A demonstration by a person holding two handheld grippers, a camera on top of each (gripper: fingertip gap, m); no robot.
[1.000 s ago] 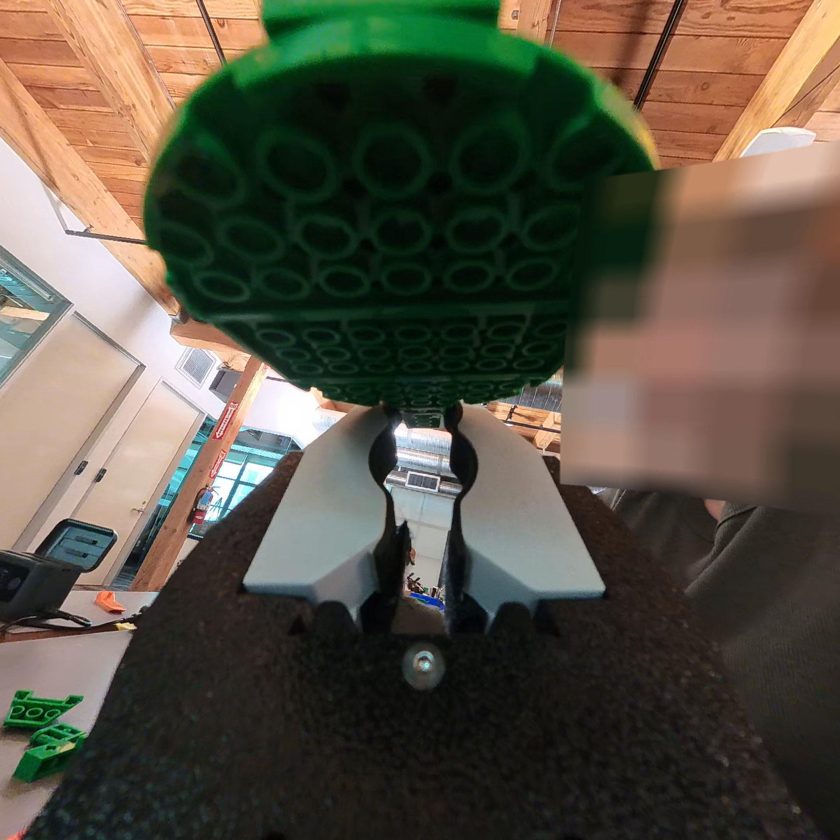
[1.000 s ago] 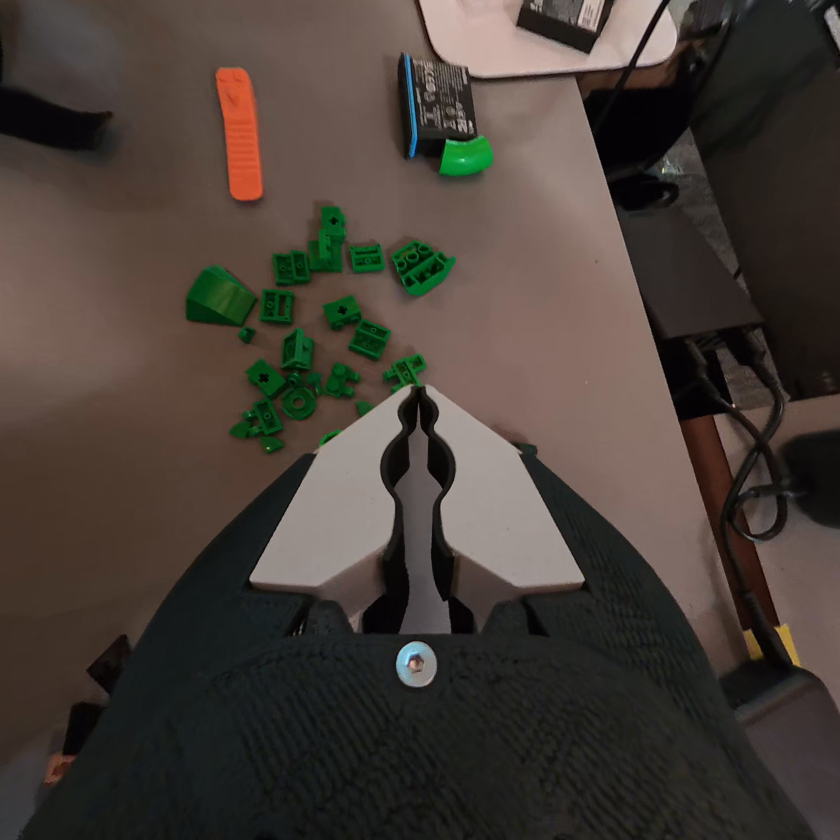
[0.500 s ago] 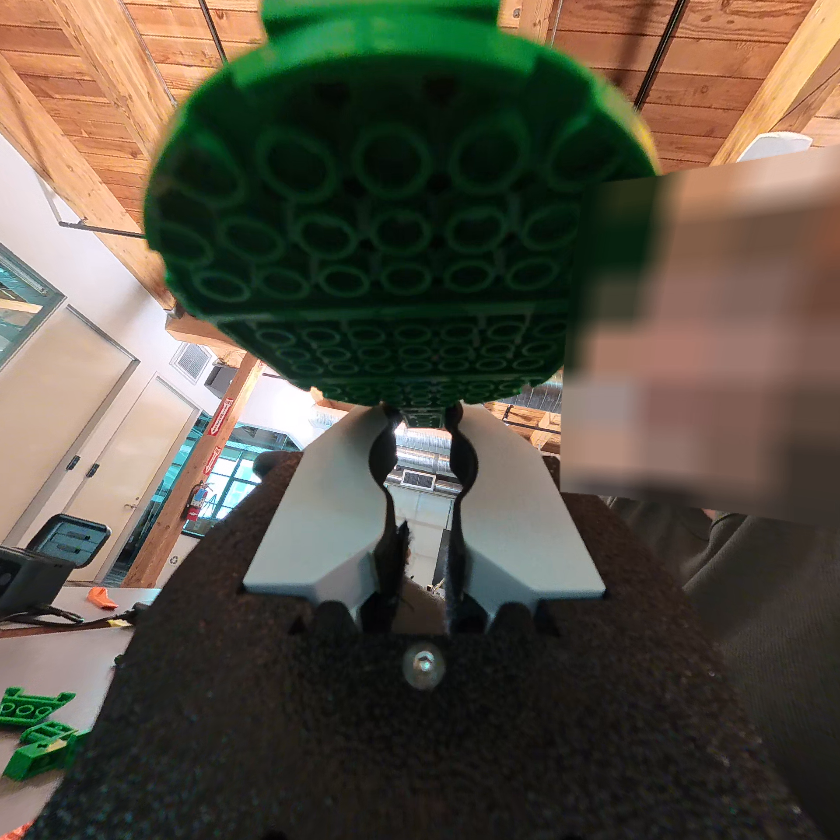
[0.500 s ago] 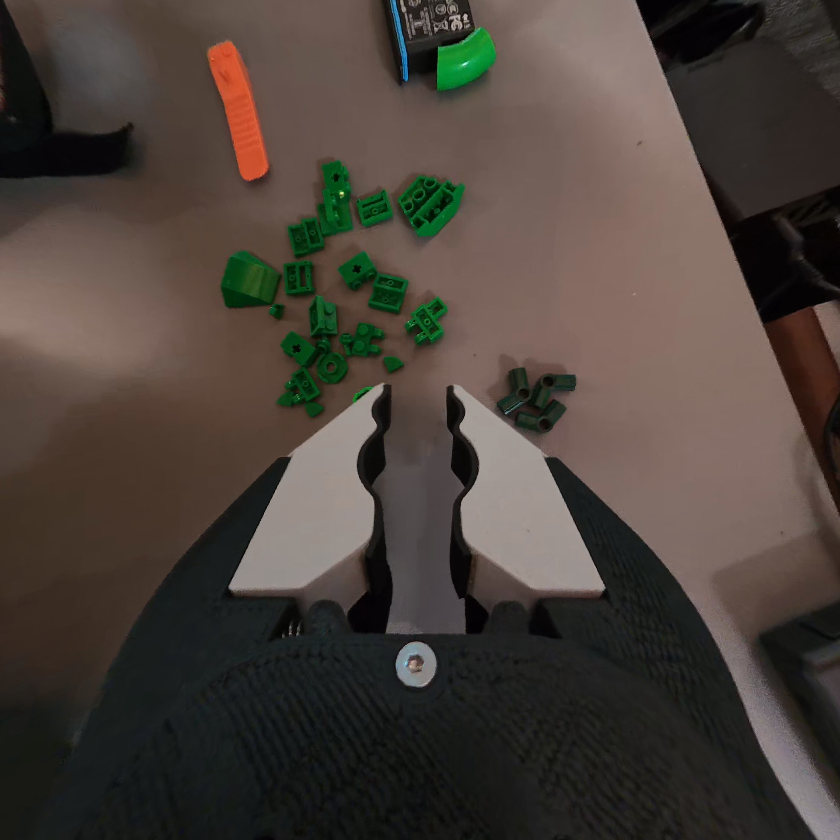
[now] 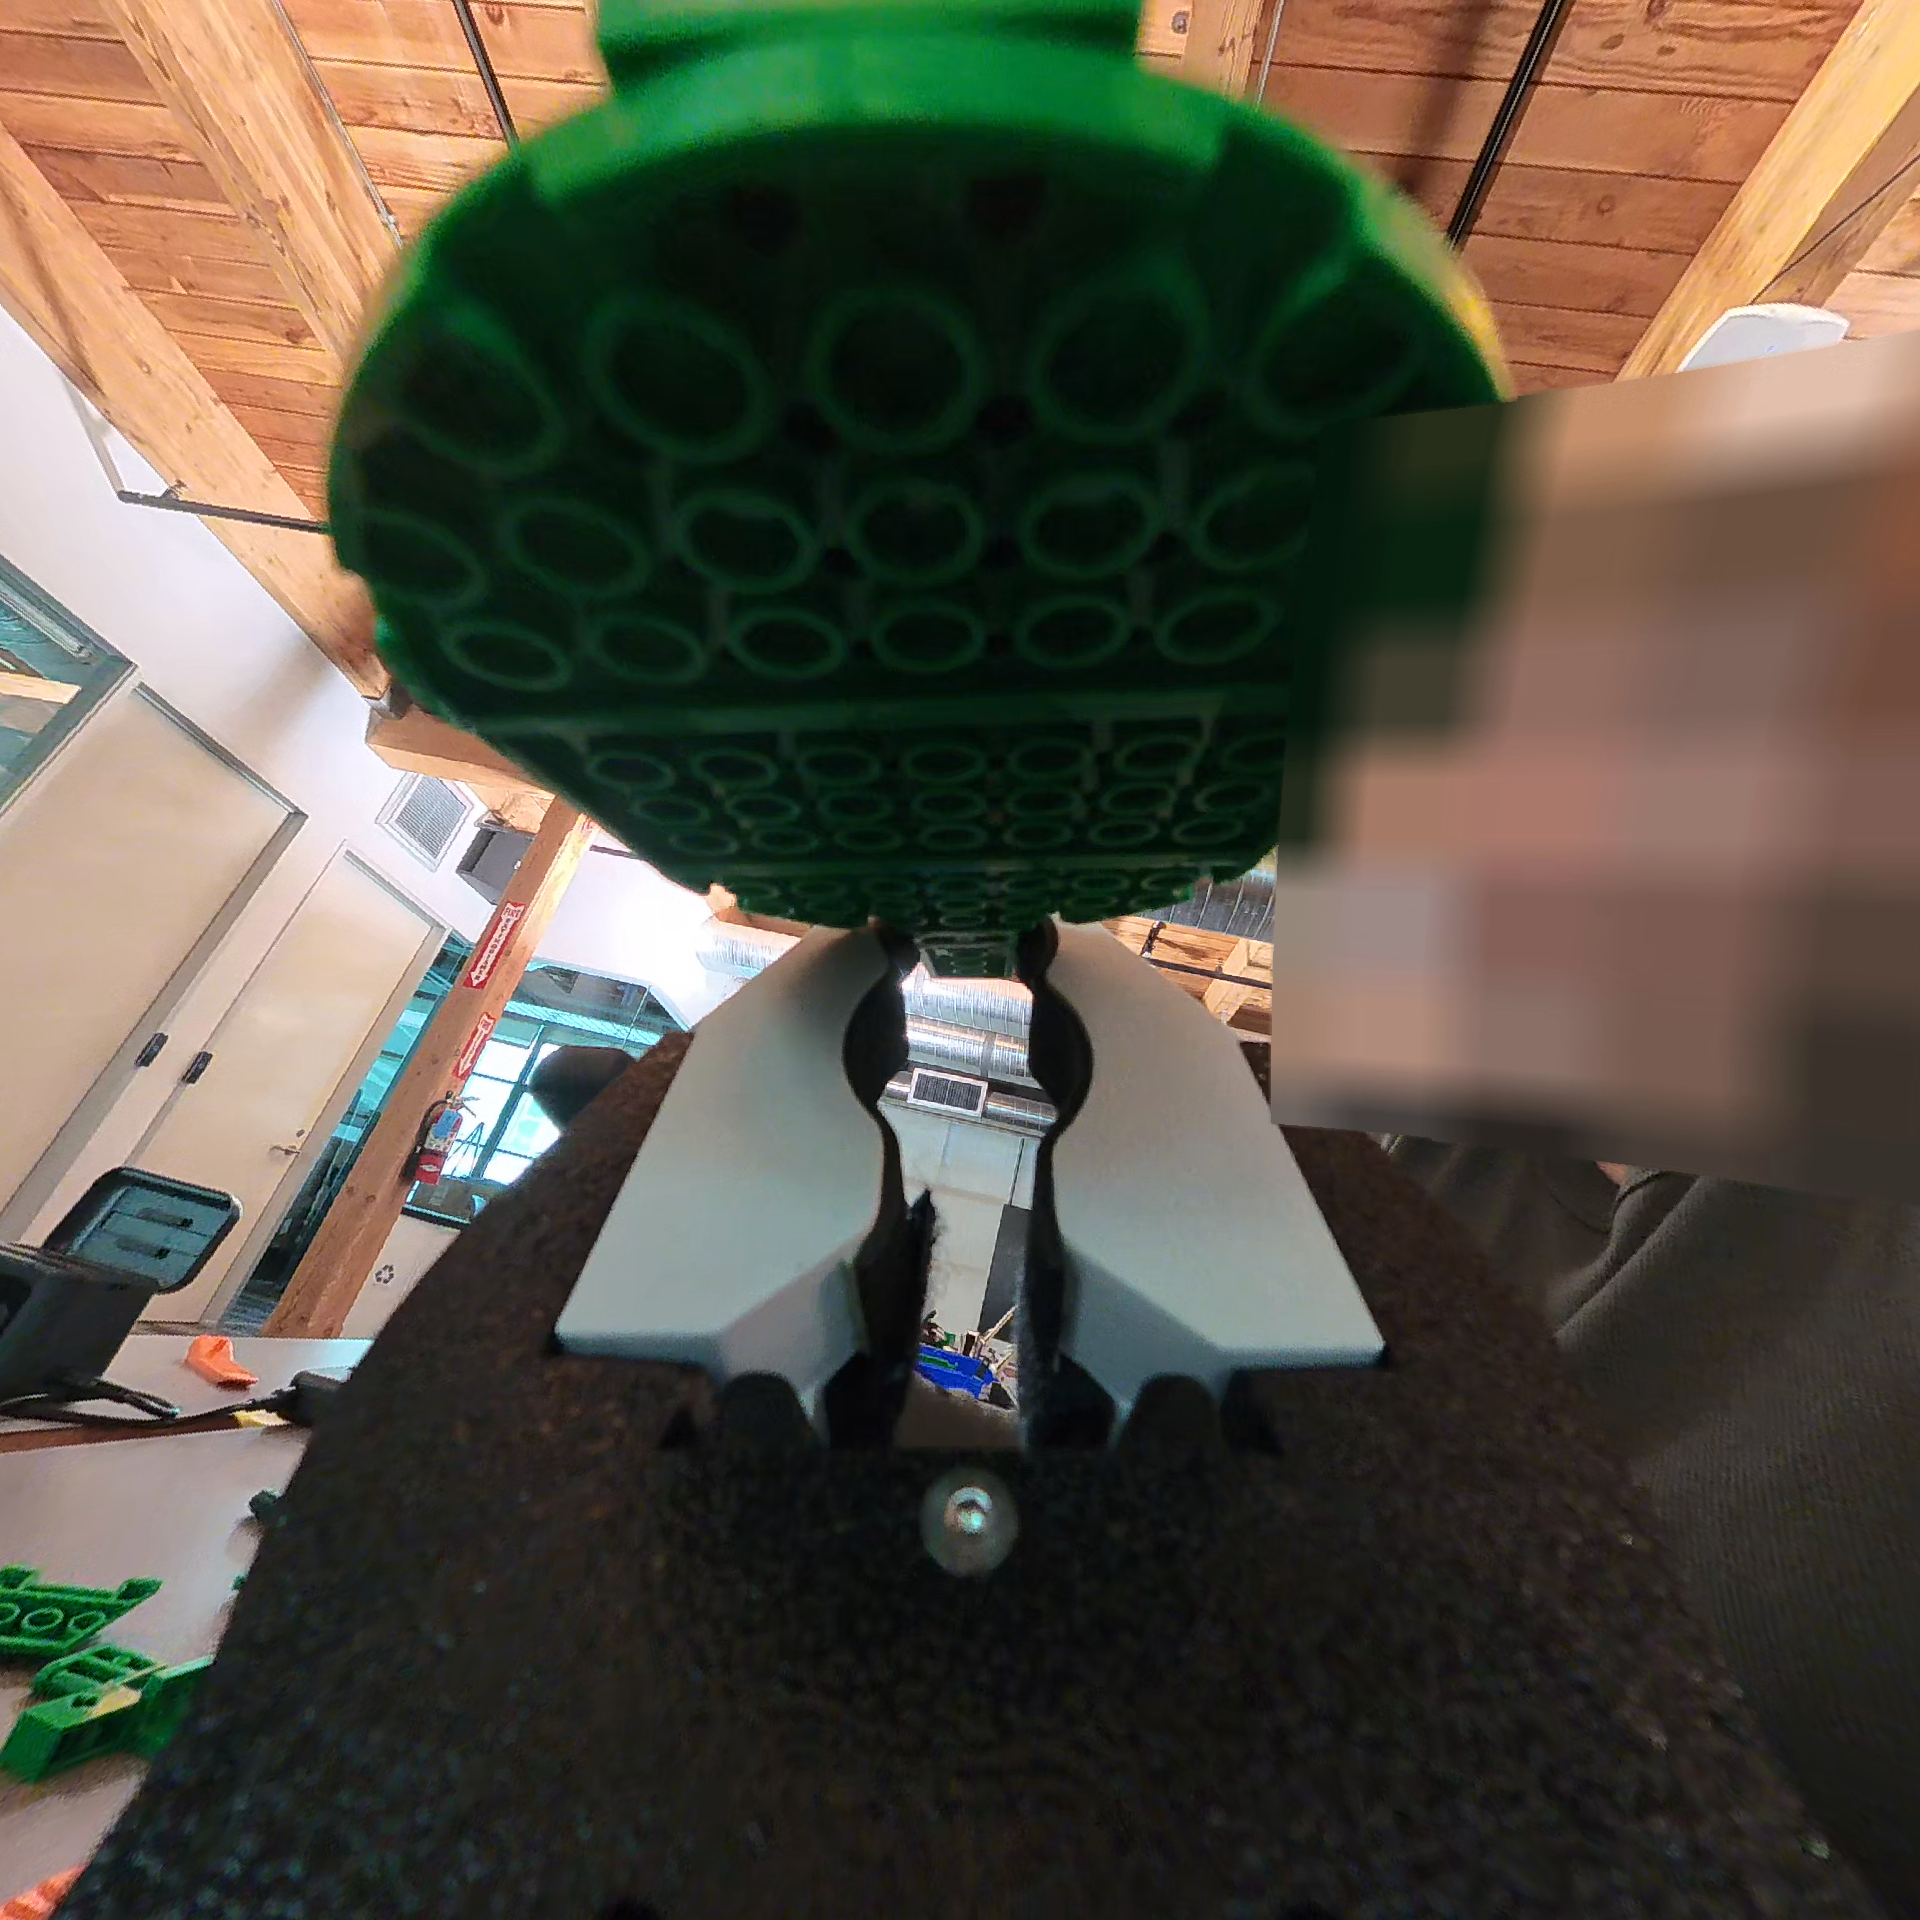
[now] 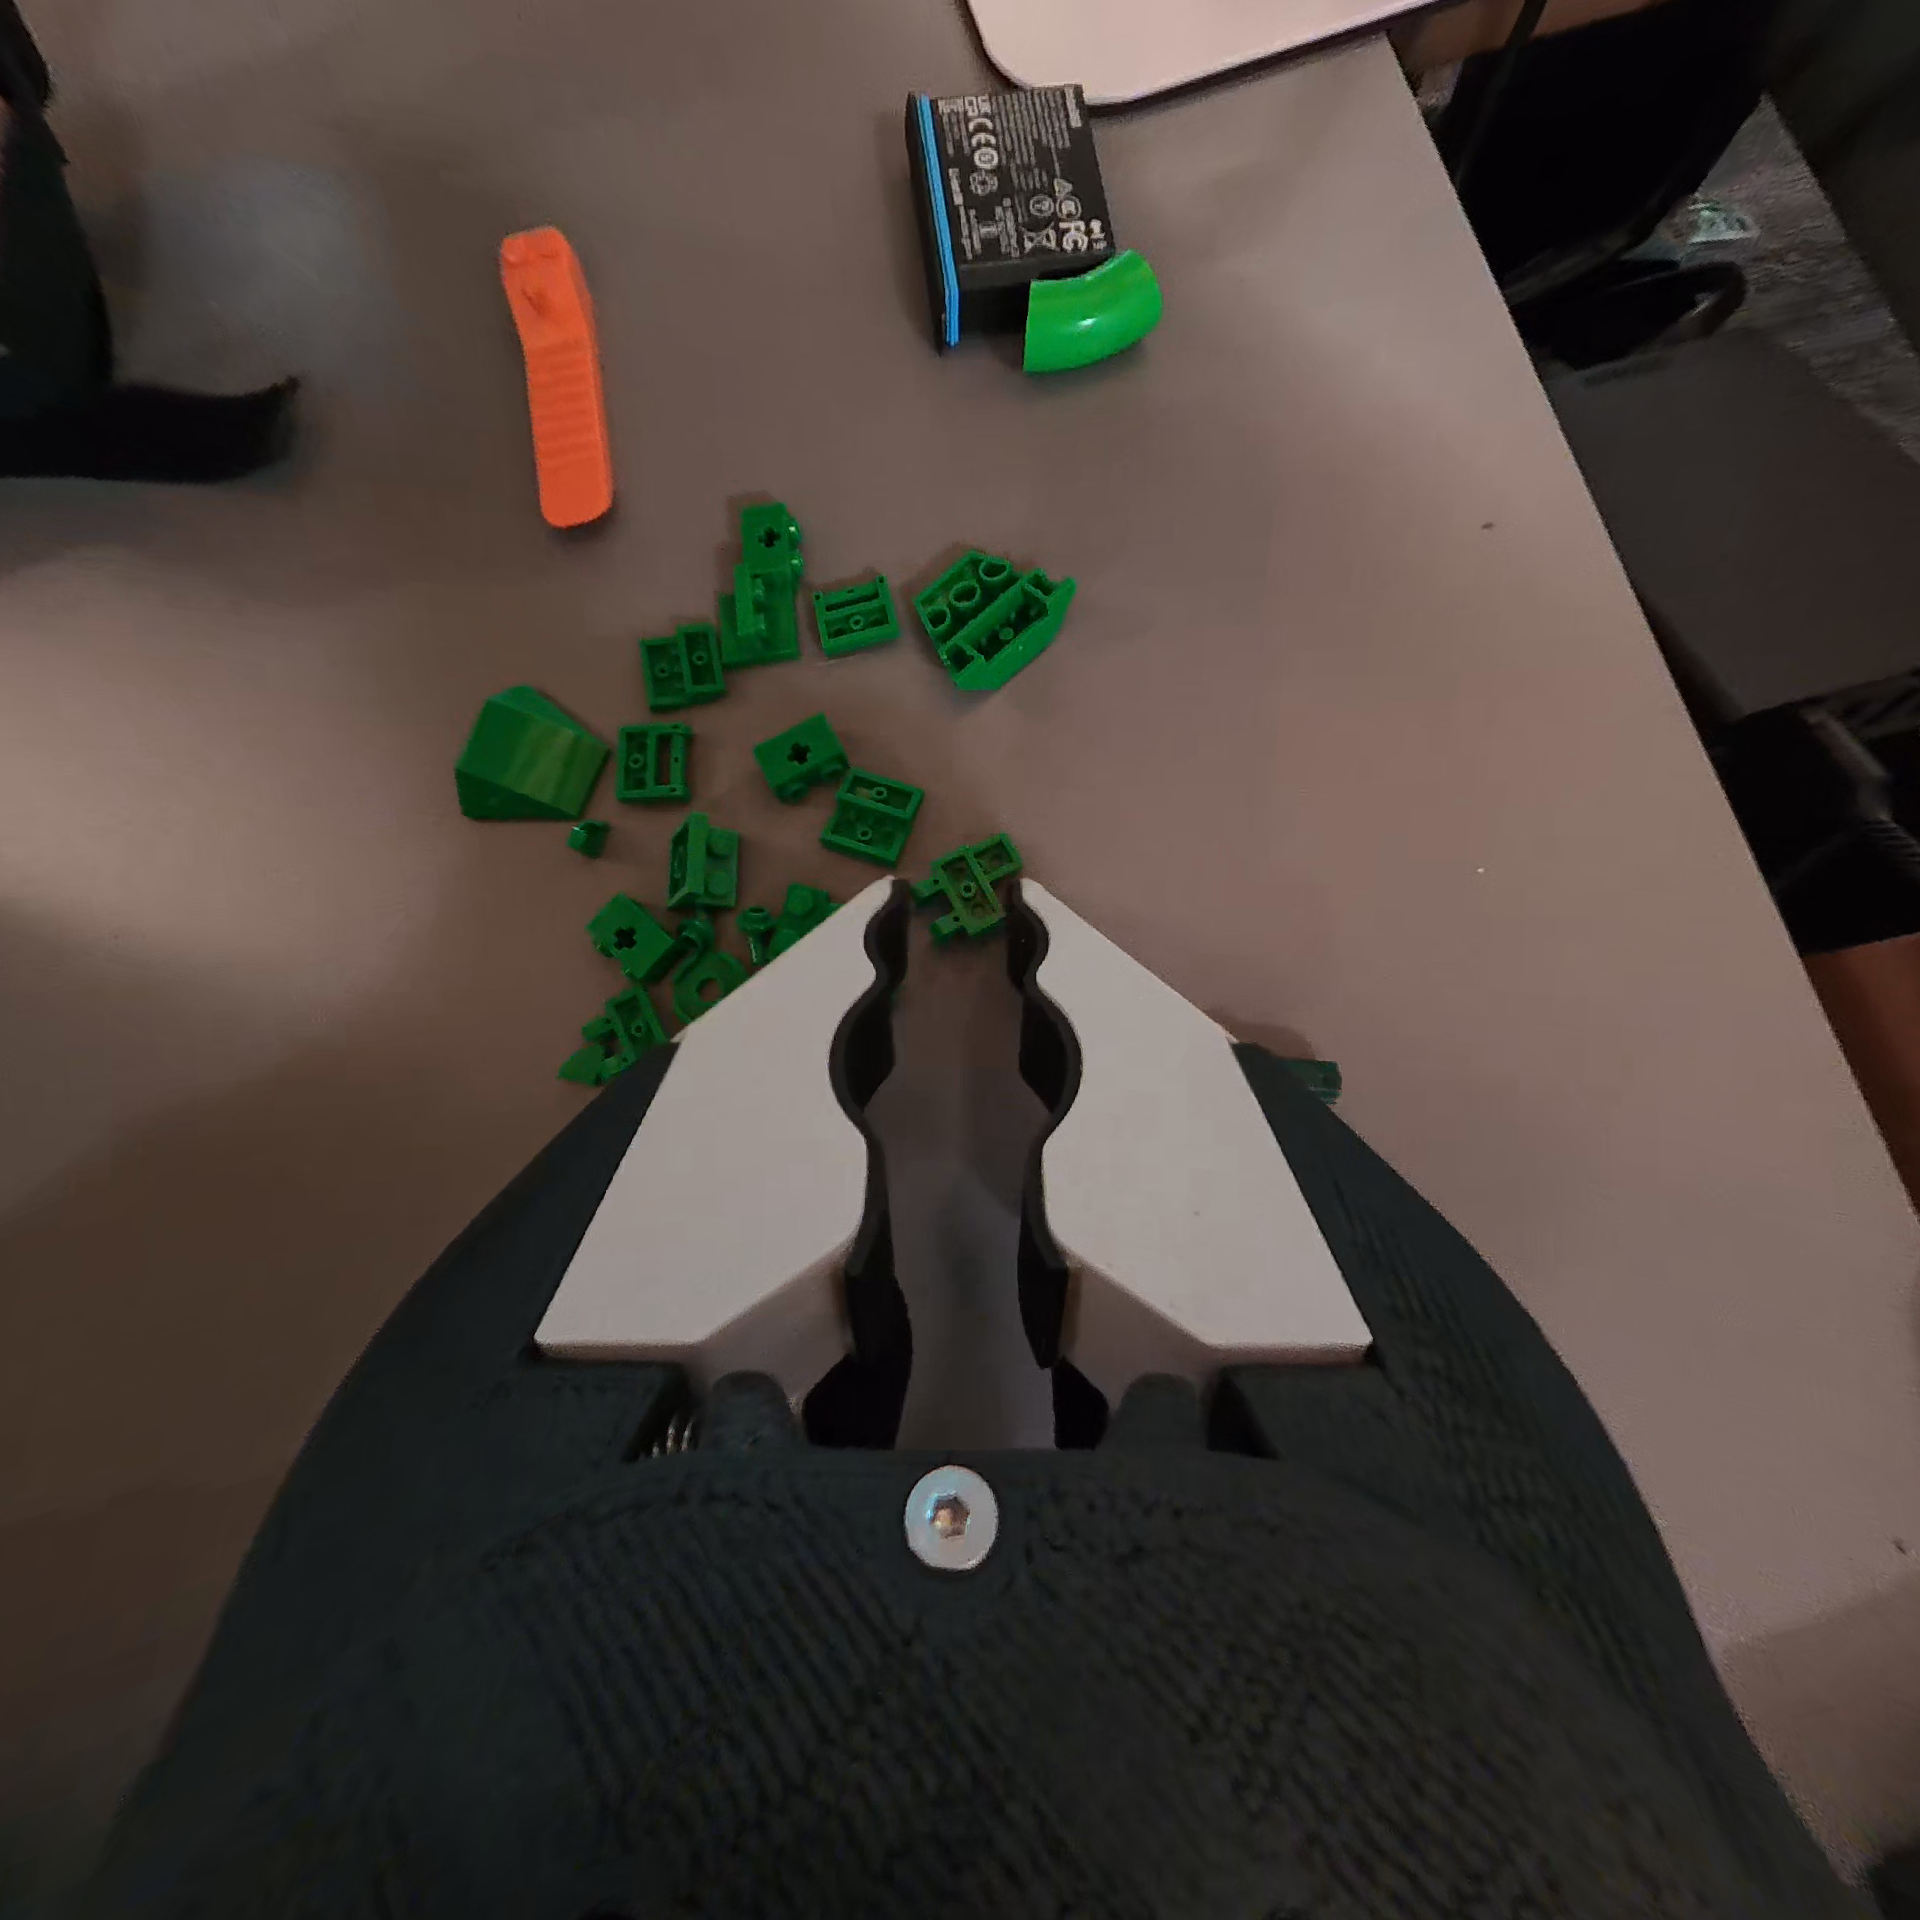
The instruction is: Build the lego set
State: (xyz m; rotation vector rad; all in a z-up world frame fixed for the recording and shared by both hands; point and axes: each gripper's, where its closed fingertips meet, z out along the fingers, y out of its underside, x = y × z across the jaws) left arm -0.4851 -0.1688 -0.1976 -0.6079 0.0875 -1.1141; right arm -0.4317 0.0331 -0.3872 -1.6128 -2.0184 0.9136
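My left gripper is shut on the near edge of a round green lego assembly and holds it up with its hollow underside facing the camera. My right gripper is open above the grey table. A small green bracket piece lies just ahead of its fingertips, between them. Several small green lego pieces are scattered ahead and to the left of it. A green slope brick lies at the left of the pile, and a larger studded green piece lies at the far right.
An orange brick separator lies beyond the pile. A black battery pack with a curved light-green piece against it sits farther back. The table's edge runs along the right. More green pieces show low left in the left wrist view. The tips of one gripper are about 30 cm away from the tips of the other. Measured from the fingertips, the larger studded green piece is 5 cm or so from the right gripper and 25 cm from the left. The green slope brick lies around 8 cm away from my right fingertips.
My right gripper opened from shut, swung right over a cluster of dark connectors, then came back over the pile, and the bracket piece now lies at its tips. The left gripper has barely moved.
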